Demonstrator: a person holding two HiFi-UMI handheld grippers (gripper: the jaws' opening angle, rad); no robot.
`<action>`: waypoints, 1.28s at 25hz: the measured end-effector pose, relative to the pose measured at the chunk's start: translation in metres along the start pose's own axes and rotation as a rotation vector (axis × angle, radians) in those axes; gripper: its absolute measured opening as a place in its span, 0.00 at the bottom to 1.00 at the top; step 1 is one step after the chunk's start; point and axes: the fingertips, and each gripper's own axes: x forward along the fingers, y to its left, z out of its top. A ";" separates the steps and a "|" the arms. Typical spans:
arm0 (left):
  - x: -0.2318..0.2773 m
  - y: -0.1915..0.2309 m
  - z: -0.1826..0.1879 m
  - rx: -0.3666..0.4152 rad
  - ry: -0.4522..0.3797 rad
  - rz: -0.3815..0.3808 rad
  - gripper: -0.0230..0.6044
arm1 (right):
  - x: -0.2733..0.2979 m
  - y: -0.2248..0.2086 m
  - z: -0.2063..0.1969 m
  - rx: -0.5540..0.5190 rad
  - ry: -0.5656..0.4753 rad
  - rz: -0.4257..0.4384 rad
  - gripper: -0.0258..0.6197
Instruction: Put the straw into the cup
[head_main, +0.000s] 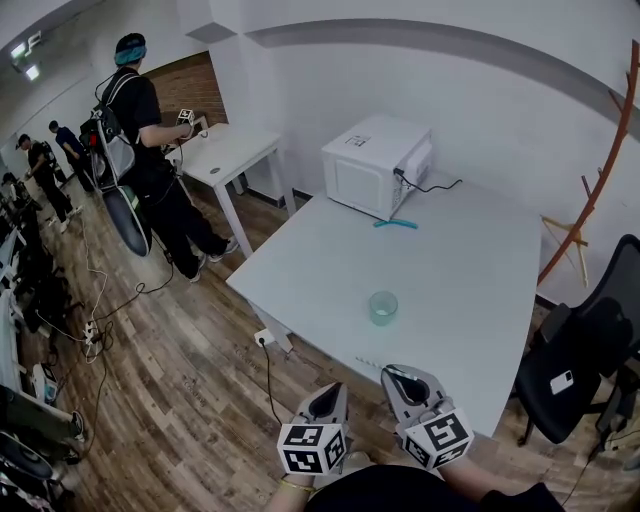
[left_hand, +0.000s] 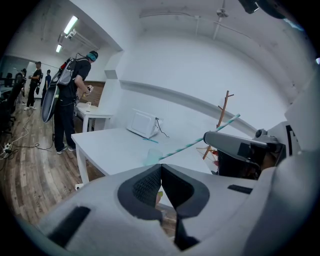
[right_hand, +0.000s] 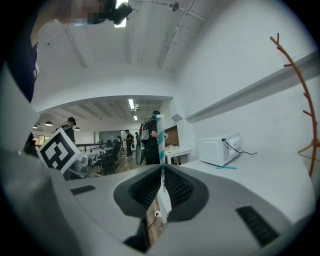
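One cup (head_main: 383, 307), translucent teal, upright on the table (head_main: 480, 270), ahead of both sets of fingertips and apart from them. One straw (right_hand: 160, 137), teal-and-white banded, pinched in the right gripper (right_hand: 162, 172), standing up past its tips. Left gripper (left_hand: 160, 170) closed, nothing between.

On the table (head_main: 480, 270), cup (head_main: 383, 307) at centre, microwave (head_main: 377, 163) behind it toward upper centre, chair (head_main: 590, 350) at right edge, second table (head_main: 235, 148) and person (head_main: 145, 130) at upper left.
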 end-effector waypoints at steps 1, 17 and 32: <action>0.001 0.002 0.000 0.000 0.002 -0.004 0.07 | 0.002 -0.001 0.000 -0.003 0.000 -0.006 0.10; 0.051 0.013 0.021 -0.004 0.004 0.013 0.07 | 0.026 -0.067 0.011 -0.006 -0.005 -0.069 0.10; 0.107 0.026 0.031 -0.005 0.038 0.015 0.07 | 0.068 -0.115 0.006 0.015 0.027 -0.075 0.10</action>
